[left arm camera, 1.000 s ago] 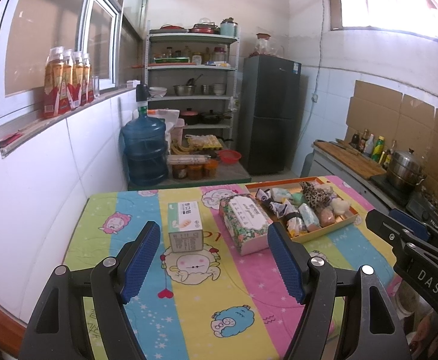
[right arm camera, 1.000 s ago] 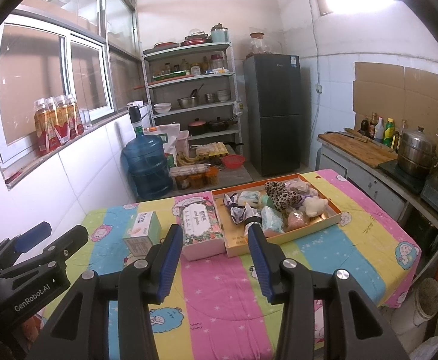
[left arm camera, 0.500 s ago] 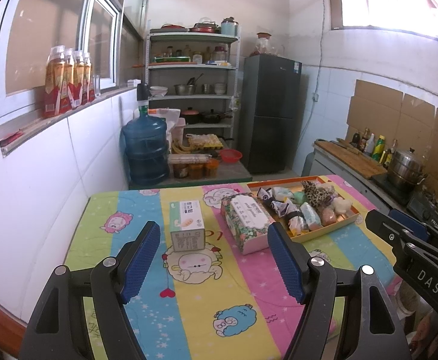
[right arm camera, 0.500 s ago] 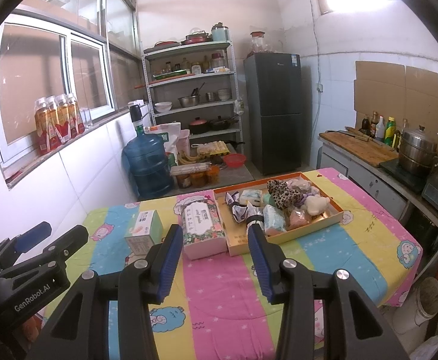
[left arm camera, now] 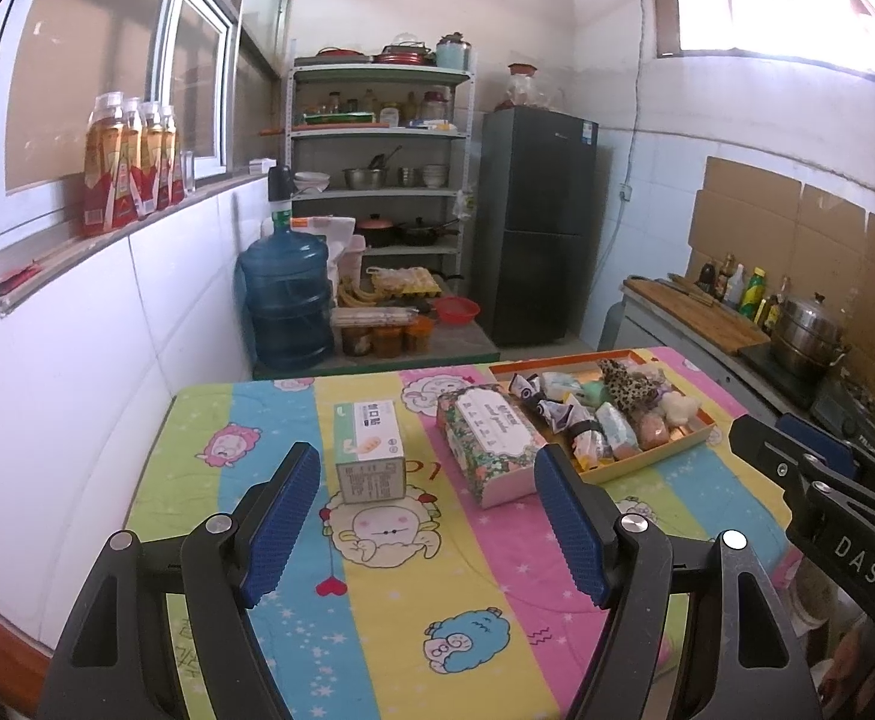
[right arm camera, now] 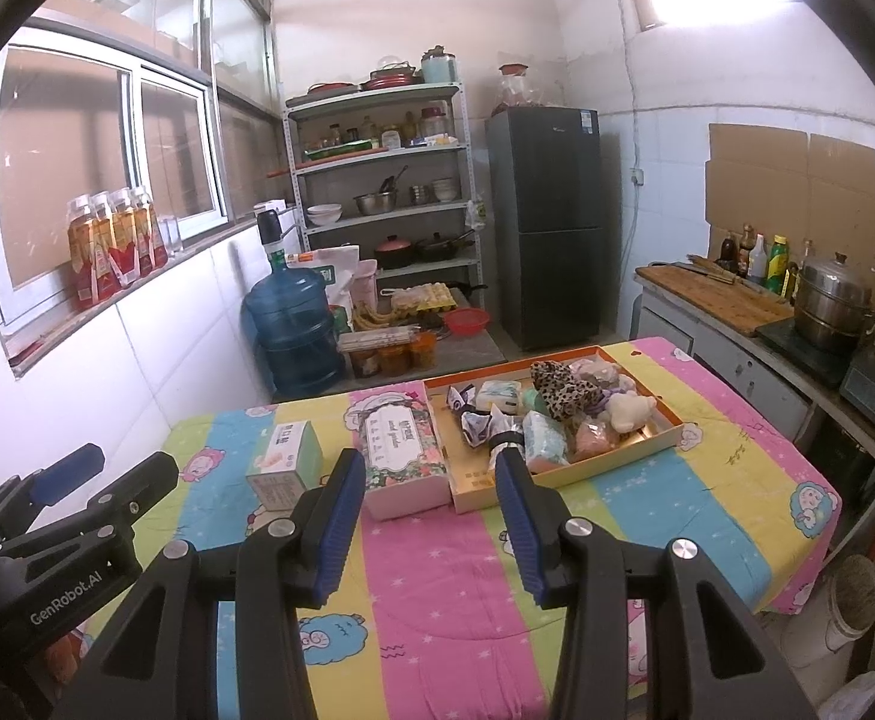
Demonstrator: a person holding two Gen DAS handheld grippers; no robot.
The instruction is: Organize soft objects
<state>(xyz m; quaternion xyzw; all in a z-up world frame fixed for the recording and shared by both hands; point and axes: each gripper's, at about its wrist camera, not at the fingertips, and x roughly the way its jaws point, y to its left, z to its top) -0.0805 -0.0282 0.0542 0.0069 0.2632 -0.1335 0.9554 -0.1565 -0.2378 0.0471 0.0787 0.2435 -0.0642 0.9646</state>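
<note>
An orange tray (right arm camera: 474, 483) on the striped tablecloth holds several soft things, among them a leopard-print cloth (right arm camera: 563, 387), a pale plush toy (right arm camera: 626, 408) and small tissue packs. Left of the tray lies a floral tissue box (right arm camera: 404, 444), and further left stands a small green-and-white box (right arm camera: 284, 462). My right gripper (right arm camera: 428, 468) hovers open over the near table, short of the floral box and tray, with nothing between its pads. My left gripper (left arm camera: 425, 480) is wide open and empty, short of the small box (left arm camera: 368, 450) and the floral box (left arm camera: 491, 438).
The table (left arm camera: 377, 630) stands against a white tiled wall on the left. Beyond it are a blue water jug (left arm camera: 287, 306), a metal shelf with cookware (left arm camera: 377, 180) and a dark fridge (left arm camera: 533, 228). A counter with a steel pot (left arm camera: 809, 330) runs along the right.
</note>
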